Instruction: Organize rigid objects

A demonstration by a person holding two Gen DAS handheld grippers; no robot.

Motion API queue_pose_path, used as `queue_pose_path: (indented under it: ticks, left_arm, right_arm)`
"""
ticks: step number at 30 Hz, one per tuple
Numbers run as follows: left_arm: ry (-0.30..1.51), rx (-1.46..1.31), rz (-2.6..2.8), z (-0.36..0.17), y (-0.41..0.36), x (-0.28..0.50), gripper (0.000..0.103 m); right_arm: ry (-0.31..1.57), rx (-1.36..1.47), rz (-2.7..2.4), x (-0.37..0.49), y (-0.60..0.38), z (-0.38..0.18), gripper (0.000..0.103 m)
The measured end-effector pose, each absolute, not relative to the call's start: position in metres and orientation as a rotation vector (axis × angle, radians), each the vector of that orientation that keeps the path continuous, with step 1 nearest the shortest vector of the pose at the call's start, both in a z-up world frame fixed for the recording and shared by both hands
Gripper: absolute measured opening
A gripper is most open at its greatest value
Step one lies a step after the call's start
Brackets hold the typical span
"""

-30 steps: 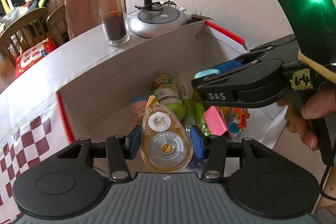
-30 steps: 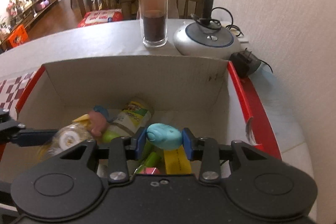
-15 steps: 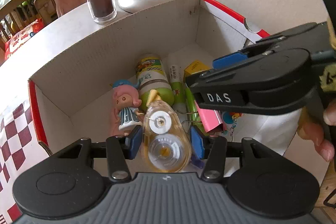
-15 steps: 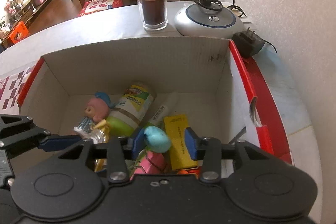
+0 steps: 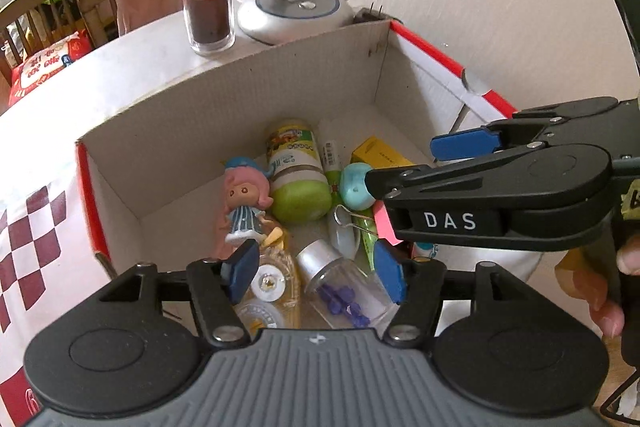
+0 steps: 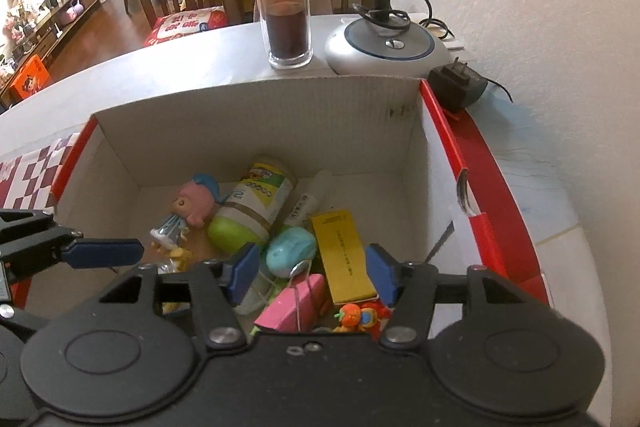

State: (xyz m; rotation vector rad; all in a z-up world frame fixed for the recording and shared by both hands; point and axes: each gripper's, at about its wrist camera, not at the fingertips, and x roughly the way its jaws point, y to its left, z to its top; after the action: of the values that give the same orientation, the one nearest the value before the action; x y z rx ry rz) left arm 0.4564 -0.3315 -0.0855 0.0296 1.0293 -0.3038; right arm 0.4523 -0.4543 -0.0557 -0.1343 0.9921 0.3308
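Observation:
A white cardboard box (image 5: 240,75) with red edges holds several small things. My left gripper (image 5: 316,273) hangs over its near side, jaws opening, with nothing pressed between the pads. Below it on the box floor lie a yellow correction tape dispenser (image 5: 272,287) and a small clear bottle of blue pins (image 5: 340,287). My right gripper (image 6: 312,271) hangs beside it, jaws also opening and bare. The teal oval piece (image 6: 291,251) rests in the box among a green-capped bottle (image 6: 248,215), a pink-haired doll (image 6: 192,205), a yellow box (image 6: 344,255) and a pink clip (image 6: 296,303).
Behind the box stand a tall glass of dark drink (image 6: 286,15), a lamp base (image 6: 386,47) and a black power adapter (image 6: 458,87). A wall runs close along the right. A red-checked cloth (image 5: 24,247) lies left of the box; wooden chairs stand beyond the table.
Both grippers have opened. The correction tape left the left gripper's pads and now lies in the box. The teal piece left the right gripper's pads and lies among the other things.

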Motion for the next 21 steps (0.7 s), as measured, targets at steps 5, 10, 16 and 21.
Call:
queue_pose_path:
  ticks: [5,10,16,21]
  left_arm:
    - [0.986,0.014,-0.304,-0.072,-0.321,0.444,0.062]
    - [0.938,0.003,-0.310,-0.058,-0.305,0.429,0.062]
    - [0.882,0.002,-0.316,-0.041,-0.286,0.408,0.063]
    - [0.845,0.002,-0.326,-0.030,-0.269,0.391,0.064]
  right_arm:
    - [0.970,-0.139,0.317,0.442,-0.449,-0.045,0.062]
    - [0.949,-0.145,0.304,0.430,-0.438,-0.031,0.064]
    - [0.911,-0.160,0.284,0.414,-0.423,-0.013,0.071]
    - [0.893,-0.152,0.261,0.398,-0.412,-0.003,0.076]
